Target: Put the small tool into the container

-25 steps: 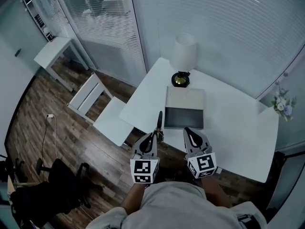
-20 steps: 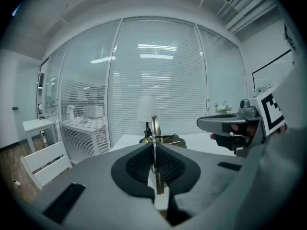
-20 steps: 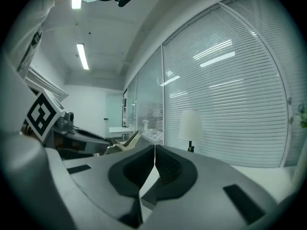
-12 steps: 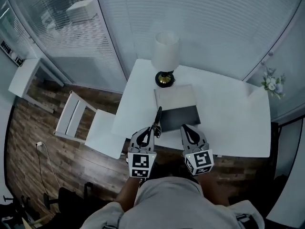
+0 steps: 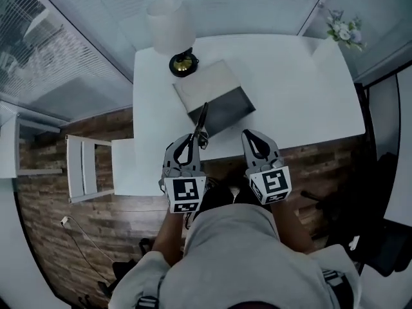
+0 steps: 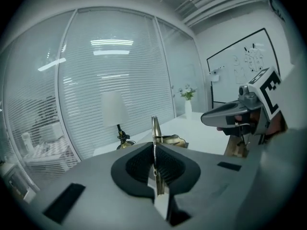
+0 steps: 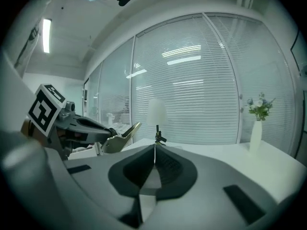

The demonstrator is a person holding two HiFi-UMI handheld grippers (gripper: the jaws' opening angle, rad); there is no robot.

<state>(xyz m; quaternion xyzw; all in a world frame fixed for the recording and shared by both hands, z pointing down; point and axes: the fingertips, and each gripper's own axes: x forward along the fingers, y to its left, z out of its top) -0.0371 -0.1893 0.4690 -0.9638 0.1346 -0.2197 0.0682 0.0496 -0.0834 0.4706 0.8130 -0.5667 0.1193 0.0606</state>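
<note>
My left gripper (image 5: 192, 138) is shut on a small metal tool (image 5: 201, 120), whose slim end points forward over the near edge of the open grey box (image 5: 225, 110) on the white table (image 5: 296, 89). In the left gripper view the tool (image 6: 154, 128) stands edge-on between the closed pads. From the right gripper view the tool (image 7: 121, 137) looks brass-coloured and sticks out of the left gripper (image 7: 81, 126). My right gripper (image 5: 248, 135) is shut with nothing in it and hovers at the table's near edge, just right of the box.
A white lamp (image 5: 171, 19) with a dark and brass base stands behind the box. A vase of flowers (image 5: 341, 28) sits at the table's far right corner. A white chair (image 5: 84, 167) stands left of the table on the wood floor.
The head view has swung so the table lies more squarely below. Both grippers sit closer to the box, and the tool's tip is now over its near edge. Neither gripper's state changed.
</note>
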